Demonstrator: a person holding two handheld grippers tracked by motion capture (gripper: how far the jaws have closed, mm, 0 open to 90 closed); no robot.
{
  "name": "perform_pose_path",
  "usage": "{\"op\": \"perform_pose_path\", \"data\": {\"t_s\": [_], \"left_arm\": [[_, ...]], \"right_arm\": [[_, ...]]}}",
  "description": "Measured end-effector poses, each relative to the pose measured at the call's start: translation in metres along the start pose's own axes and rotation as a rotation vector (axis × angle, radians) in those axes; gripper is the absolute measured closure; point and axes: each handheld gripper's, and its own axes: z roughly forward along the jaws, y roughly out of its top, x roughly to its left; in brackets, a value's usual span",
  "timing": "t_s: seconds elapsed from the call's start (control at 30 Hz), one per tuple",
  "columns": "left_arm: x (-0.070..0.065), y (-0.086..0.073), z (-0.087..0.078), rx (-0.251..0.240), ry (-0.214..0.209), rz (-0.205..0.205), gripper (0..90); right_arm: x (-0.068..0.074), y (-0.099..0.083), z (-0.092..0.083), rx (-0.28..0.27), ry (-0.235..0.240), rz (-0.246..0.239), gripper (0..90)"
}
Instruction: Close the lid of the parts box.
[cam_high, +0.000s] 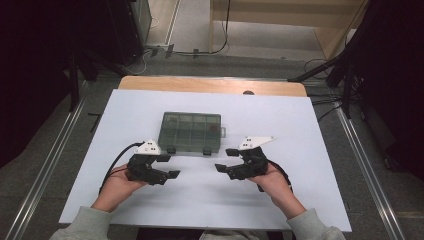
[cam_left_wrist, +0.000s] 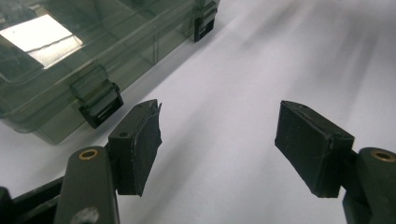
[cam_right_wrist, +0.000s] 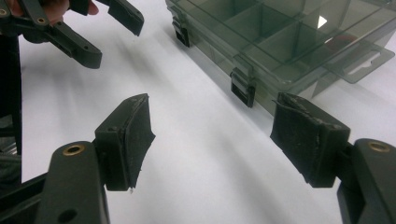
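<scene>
A smoky translucent compartment box (cam_high: 191, 131) lies lid-down shut on the white table top, with two black latches (cam_high: 171, 149) on its near side. Both grippers hover just in front of it, pointing toward each other. My left gripper (cam_high: 169, 166) is open near the left latch (cam_left_wrist: 100, 100), and its jaws (cam_left_wrist: 219, 135) frame bare table beside the box (cam_left_wrist: 70, 60). My right gripper (cam_high: 225, 160) is open too, its jaws (cam_right_wrist: 212, 130) empty. One pad (cam_right_wrist: 303, 135) sits just short of the right latch (cam_right_wrist: 243, 88). The box (cam_right_wrist: 289, 37) holds something reddish in a compartment.
The white sheet (cam_high: 210, 205) covers a wooden table whose far edge (cam_high: 210, 85) shows behind it. Floor rails run along both sides, and dark stand legs (cam_high: 345, 75) and cables lie beyond the table's far right corner. The other gripper (cam_right_wrist: 93, 28) appears at the right gripper view's upper left.
</scene>
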Motion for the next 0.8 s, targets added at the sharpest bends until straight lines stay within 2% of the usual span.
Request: {"op": "perform_pose_path", "data": {"t_s": [0.5, 0.8], "left_arm": [[-0.003, -0.010, -0.008, -0.009, -0.033, -0.033, 30.5], [-0.003, -0.014, -0.013, -0.014, -0.026, -0.030, 30.4]], "right_arm": [[0.000, -0.015, -0.015, 0.008, -0.006, -0.003, 28.7], [-0.001, -0.023, -0.025, 0.017, -0.025, -0.008, 27.8]]}}
